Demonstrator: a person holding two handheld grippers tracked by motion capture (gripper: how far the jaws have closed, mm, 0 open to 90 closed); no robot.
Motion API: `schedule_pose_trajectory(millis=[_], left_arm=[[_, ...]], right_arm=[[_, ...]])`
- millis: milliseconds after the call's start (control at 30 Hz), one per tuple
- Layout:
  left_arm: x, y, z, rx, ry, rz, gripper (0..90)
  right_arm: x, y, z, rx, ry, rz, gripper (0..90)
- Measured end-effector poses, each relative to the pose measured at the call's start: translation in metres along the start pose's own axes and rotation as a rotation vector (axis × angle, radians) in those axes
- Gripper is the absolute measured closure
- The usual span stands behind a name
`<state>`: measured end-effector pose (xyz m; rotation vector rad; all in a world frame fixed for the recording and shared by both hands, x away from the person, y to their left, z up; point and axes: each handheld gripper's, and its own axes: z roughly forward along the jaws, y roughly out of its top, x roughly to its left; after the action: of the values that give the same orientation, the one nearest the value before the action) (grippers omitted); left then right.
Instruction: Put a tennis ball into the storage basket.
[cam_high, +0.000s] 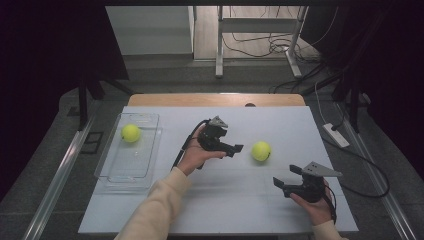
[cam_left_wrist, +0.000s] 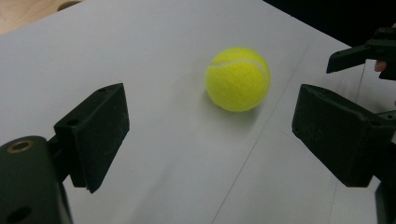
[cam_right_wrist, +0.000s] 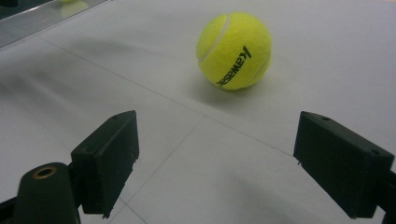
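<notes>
The tennis ball (cam_high: 261, 151) on the open white surface (cam_high: 280, 120) is the one both claws face; it lies bare on the sheet, touching nothing else. There are two tennis balls in all: this one, and a second tennis ball (cam_high: 130, 133) sitting in the far end of the clear tray (cam_high: 150, 150), which stands well to the left of the first ball near the surface's left edge. There are two claws, one in each hand.

The left claw (cam_high: 235, 148) hovers just left of the first ball, its tips pointing at it but not touching. In the left gripper view its jaws stand well apart with nothing between them, and the ball (cam_left_wrist: 238, 78) lies beyond the tips, a little toward the right-hand jaw. The right claw (cam_high: 287, 179) is held near the ball on the person's side and slightly to its right. In the right gripper view its jaws also gape wide and hold nothing, with the ball (cam_right_wrist: 234, 50) lying clear ahead of them, black lettering showing on its flank.

Around the ball the sheet is bare on every side: open room reaches to the far edge, where a wooden strip (cam_high: 215, 100) shows, and to the right edge. Between the ball and the tray only the left hand (cam_high: 197, 154) and its claw take up space. Thin pencil-like lines cross the sheet near the ball.
</notes>
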<state>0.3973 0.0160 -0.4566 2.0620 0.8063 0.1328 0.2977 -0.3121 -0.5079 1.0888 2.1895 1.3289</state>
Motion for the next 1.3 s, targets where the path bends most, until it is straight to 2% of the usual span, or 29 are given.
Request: schedule_pose_trajectory(millis=[500, 667, 900, 1300], left_arm=[[0.001, 0.008, 0.01, 0.014, -0.01, 0.002, 12.3], [-0.001, 0.014, 0.012, 0.018, -0.011, 0.017, 12.3], [-0.009, 0.017, 0.024, 0.038, -0.026, 0.022, 12.2], [-0.011, 0.021, 0.044, 0.069, -0.038, 0.038, 12.1]], right_arm=[[0.003, 0.0, 0.0, 0.002, -0.001, -0.001, 14.5], [0.005, 0.001, 0.001, 0.001, 0.001, -0.006, 14.5], [0.007, 0.003, 0.004, 0.001, 0.007, -0.008, 14.5], [0.006, 0.003, 0.006, 0.003, 0.011, -0.006, 14.5]])
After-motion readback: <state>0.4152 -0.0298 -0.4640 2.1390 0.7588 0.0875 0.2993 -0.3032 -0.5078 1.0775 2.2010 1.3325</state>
